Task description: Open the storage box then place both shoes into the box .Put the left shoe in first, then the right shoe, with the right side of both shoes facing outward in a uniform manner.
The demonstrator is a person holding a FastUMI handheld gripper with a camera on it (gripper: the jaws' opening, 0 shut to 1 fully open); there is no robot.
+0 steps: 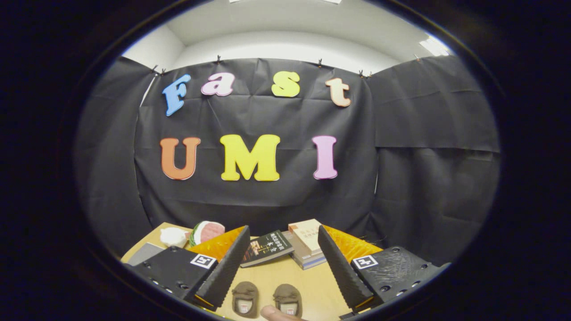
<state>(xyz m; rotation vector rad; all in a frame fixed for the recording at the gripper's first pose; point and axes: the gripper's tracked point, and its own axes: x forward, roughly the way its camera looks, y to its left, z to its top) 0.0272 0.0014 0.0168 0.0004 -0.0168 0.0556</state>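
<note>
On the table, far left, a white plush toy lies beside a round watermelon-patterned cushion. A dark book lies beyond the fingers, and right of it a stack of books sits near the booth's black cloth wall. The gripper hovers above the table with its fingers spread wide, holding nothing. Between them, below, two small brown shoes stand side by side, openings up. A fingertip shows at the near edge, just beside the right shoe.
</note>
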